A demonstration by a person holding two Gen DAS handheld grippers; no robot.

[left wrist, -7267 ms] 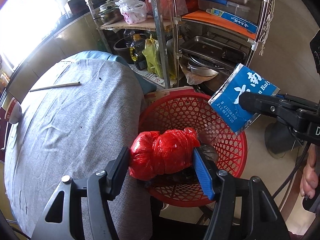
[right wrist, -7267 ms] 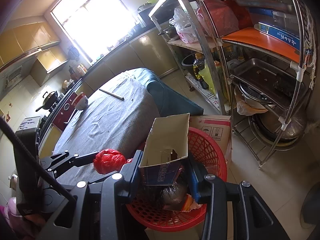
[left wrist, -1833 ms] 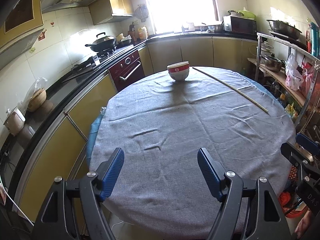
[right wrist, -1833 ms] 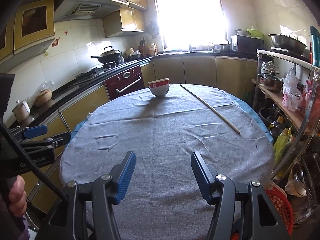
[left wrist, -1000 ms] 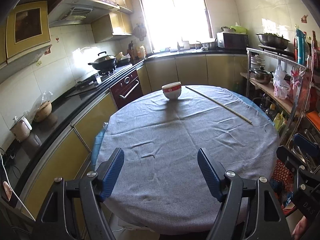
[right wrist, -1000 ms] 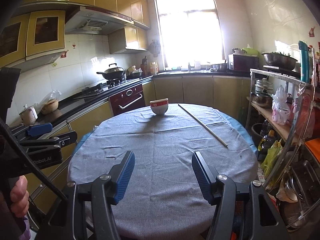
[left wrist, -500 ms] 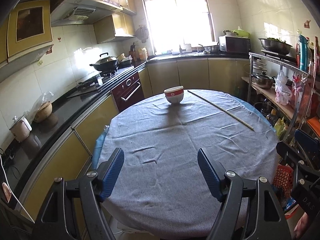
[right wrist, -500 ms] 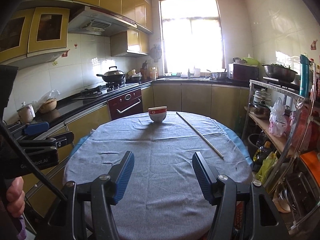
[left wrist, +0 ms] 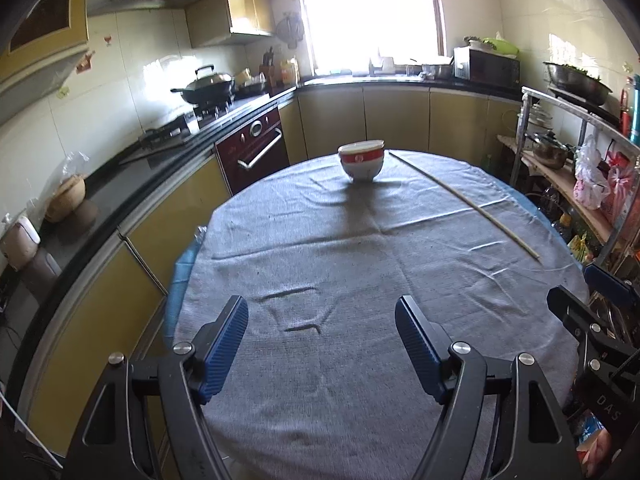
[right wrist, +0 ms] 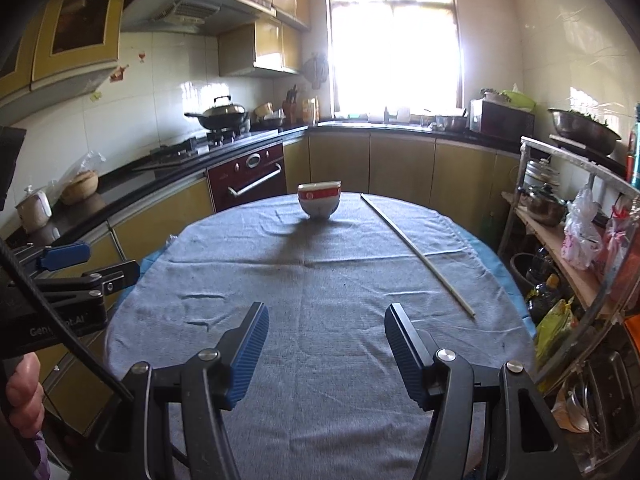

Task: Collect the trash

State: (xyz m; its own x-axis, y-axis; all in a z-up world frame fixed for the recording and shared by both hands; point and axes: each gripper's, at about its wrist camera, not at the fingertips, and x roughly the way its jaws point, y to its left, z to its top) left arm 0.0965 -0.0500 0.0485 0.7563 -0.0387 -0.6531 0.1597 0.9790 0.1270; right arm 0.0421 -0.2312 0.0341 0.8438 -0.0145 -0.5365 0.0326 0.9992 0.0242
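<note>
- The kitchen window [right wrist: 394,40] is blown out white in both views; nothing beyond the glass can be made out.
- The round table [left wrist: 360,280] under a grey cloth fills both views; its near edge is cut off behind the gripper bodies.
- The metal shelf rack [right wrist: 580,240] at the right shows more fully in the right wrist view, with pots and plastic bags; its lower shelves are dark and hard to read.
- The left gripper [left wrist: 321,344] hangs over the near cloth, jaws apart with nothing between them. In the right wrist view only one blue finger of it [right wrist: 64,254] shows at the left edge, with part of the person's hand [right wrist: 24,396].
- The right gripper [right wrist: 326,350] likewise stands parted and empty over the cloth.
- No trash lies on the cloth; something red and blue at the lower right edge of the left wrist view [left wrist: 592,440] is too cropped to identify.
- A long thin stick [left wrist: 464,204] lies across the cloth's right side.
- A red-banded bowl [left wrist: 361,160] stands at the far side, just left of the stick's far end.
</note>
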